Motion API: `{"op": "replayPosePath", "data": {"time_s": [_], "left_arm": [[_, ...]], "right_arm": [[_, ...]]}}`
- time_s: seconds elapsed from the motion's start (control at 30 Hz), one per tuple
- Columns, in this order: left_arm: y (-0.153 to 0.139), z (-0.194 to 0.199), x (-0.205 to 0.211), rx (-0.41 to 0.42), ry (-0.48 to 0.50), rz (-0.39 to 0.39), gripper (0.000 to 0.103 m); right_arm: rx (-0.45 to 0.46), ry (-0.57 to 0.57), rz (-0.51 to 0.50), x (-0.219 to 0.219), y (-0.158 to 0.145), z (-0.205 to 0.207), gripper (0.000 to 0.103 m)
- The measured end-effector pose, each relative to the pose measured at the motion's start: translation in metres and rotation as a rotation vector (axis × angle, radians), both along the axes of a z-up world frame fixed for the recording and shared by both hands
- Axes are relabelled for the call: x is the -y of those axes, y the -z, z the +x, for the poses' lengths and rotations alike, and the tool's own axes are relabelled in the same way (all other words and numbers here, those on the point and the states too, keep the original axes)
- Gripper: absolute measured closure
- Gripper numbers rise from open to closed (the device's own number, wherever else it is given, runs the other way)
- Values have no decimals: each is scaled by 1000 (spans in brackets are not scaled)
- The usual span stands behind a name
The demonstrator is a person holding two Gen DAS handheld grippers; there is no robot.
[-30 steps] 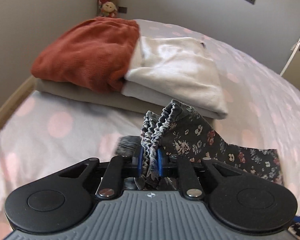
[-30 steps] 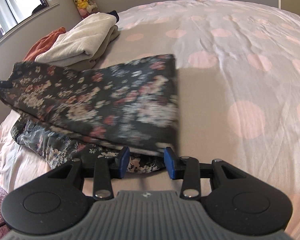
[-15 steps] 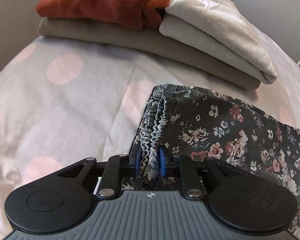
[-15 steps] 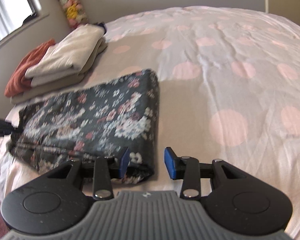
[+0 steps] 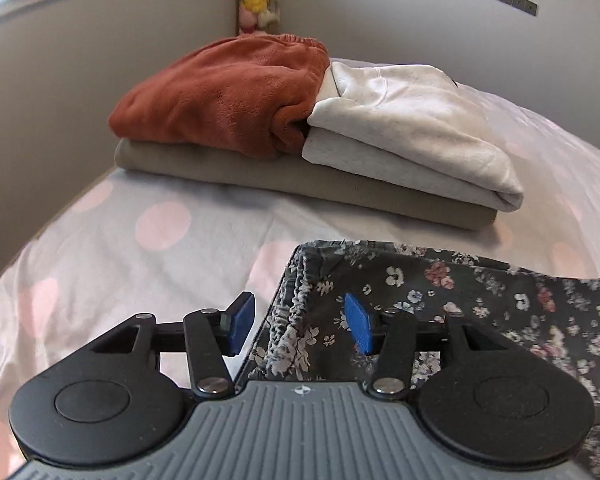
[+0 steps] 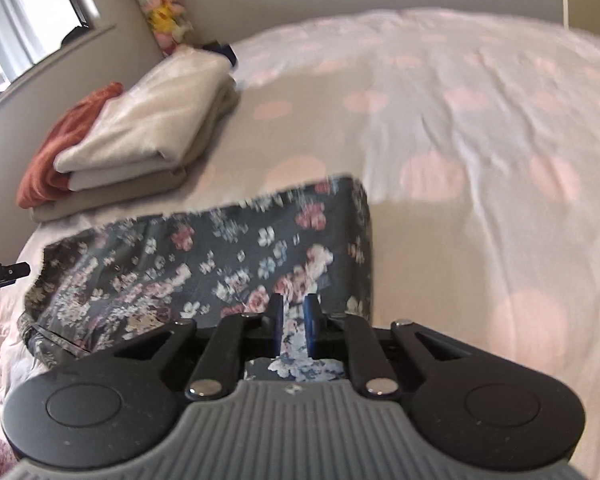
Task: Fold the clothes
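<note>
Left wrist view: your left gripper [image 5: 298, 326] gapes over the limp floral trousers' [image 5: 480, 304] elastic waistband [image 5: 300, 296]; right gripper [image 6: 293, 320] pinches their folded edge.

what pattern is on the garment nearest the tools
Small pink, white and blue flowers on a dark grey ground, clearest on the floral garment in the left wrist view.

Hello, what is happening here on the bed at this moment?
A person is folding clothes with two handheld grippers. The floral garment lies folded on the dotted bedsheet. The left gripper is open over its elastic waistband and holds nothing. The right gripper is shut on the garment's near edge. A stack of folded clothes sits behind, near the wall.
</note>
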State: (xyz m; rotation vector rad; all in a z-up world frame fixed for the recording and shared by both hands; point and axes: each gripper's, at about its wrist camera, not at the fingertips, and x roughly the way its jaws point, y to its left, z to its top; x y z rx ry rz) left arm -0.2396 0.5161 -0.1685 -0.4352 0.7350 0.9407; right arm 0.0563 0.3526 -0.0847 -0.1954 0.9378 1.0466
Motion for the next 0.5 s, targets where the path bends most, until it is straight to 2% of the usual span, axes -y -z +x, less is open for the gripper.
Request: {"op": "replayPosePath", "data": {"time_s": [0.07, 0.17, 0.2, 0.27, 0.37, 0.5], "left_arm": [[2, 2, 3, 3, -10, 18, 55], [10, -2, 1, 10, -37, 22, 56], [11, -4, 3, 19, -46, 27, 56], [13, -8, 5, 38, -63, 37, 57], [17, -15, 9, 67, -90, 52, 63], [18, -5, 9, 71, -49, 86, 69]], "right_arm": [[-16, 10, -38, -7, 12, 2, 91], [8, 49, -130, -1, 35, 12, 101], [10, 63, -142, 3, 41, 17, 101], [-17, 89, -129, 13, 42, 25, 101], [-17, 103, -78, 19, 28, 28, 96], [9, 76, -17, 10, 11, 29, 96]]}}
